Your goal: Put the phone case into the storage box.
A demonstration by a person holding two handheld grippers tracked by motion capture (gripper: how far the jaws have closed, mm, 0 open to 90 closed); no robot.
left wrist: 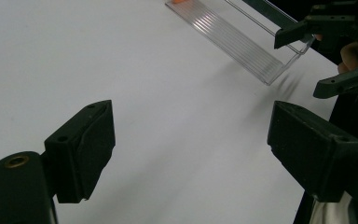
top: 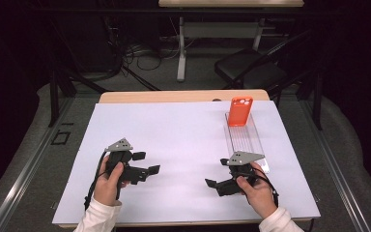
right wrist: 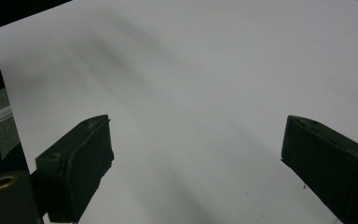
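Orange phone case (top: 240, 111) stands propped at the far end of a clear ribbed plastic tray (top: 248, 137), which lies along the right side of the white sheet (top: 174, 140) covering the table, close to the sheet's right edge. The sheet's middle and left lie bare, giving wide open room between tray and left edge. The left gripper (top: 145, 164), held in the left hand (top: 110, 181) near the front, has its jaws spread wide with nothing between them, pointing right toward the tray. The right gripper (top: 215, 183), held in the right hand (top: 258, 191) just beside the tray's near end, points left, jaws likewise far apart and holding nothing
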